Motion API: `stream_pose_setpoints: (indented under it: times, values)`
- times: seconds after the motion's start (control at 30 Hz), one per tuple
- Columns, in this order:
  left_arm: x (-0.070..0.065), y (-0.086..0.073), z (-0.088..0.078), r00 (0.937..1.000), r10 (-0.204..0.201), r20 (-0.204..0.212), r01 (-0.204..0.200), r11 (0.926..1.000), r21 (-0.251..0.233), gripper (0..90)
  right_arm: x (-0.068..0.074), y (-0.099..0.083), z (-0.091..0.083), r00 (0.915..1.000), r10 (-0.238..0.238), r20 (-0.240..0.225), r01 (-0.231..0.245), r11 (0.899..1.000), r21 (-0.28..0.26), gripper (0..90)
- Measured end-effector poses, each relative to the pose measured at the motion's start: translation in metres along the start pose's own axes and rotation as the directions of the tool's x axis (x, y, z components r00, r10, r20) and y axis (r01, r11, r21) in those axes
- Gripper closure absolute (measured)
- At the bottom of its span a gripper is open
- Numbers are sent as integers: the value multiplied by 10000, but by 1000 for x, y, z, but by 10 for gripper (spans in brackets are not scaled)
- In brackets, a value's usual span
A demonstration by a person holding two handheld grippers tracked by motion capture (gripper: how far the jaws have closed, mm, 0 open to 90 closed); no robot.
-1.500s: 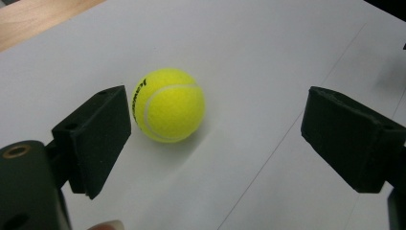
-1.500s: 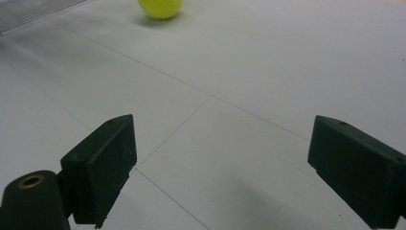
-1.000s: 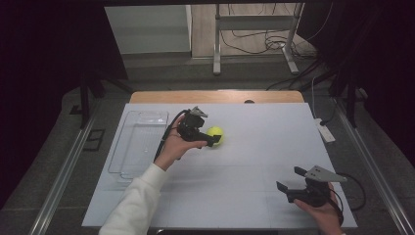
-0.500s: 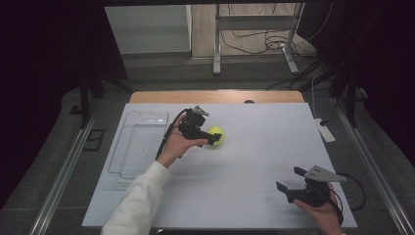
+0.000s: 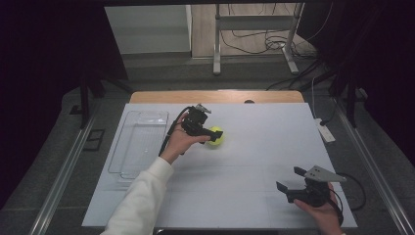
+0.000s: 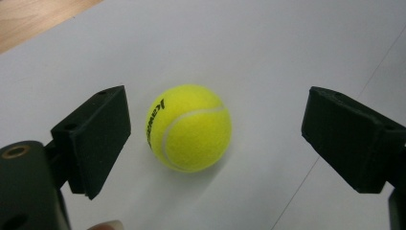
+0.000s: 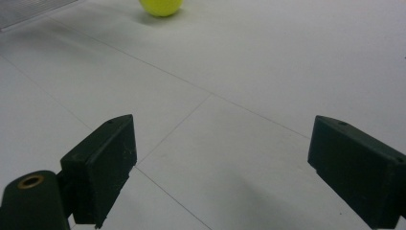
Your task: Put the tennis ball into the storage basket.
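I see my left hand-held gripper [image 6: 218,139] wide, the tennis ball [image 6: 189,128] between its jaws, untouched. My right hand-held gripper [image 7: 222,167] stands wide over the bare bench [image 7: 268,72].

You have 1 yellow tennis ball [image 5: 215,136] on the white table [image 5: 254,161], and 1 clear plastic tray [image 5: 139,144] at its left side. You hold 2 grippers: the left gripper [image 5: 211,132] at the ball and the right gripper [image 5: 289,178] near the front right corner. 1 white power strip [image 5: 324,131] lies by the table's right edge.
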State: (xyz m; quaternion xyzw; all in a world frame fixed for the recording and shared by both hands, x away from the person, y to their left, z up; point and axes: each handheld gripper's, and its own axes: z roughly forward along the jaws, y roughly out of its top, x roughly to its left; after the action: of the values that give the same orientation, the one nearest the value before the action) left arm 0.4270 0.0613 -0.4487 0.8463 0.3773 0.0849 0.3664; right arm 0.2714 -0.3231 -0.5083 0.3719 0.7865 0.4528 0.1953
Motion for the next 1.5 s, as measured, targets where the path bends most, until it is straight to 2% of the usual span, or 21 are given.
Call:
stream_pose_setpoints:
  times: [0.27,1.1,1.5]
  values:
    - [4,4,10,10000,-90,-25,91,9997,245,109,0,0,0,10000,20,7,-20,10000,-14,100]
    - [11,0,37,9995,-319,40,313,9943,1021,89,-1,-1,0,10000,19,-5,-19,10000,1,99]
    - [14,-3,49,9978,-660,-102,667,9894,1287,56,-1,-1,0,10000,19,-8,-19,10000,9,99]
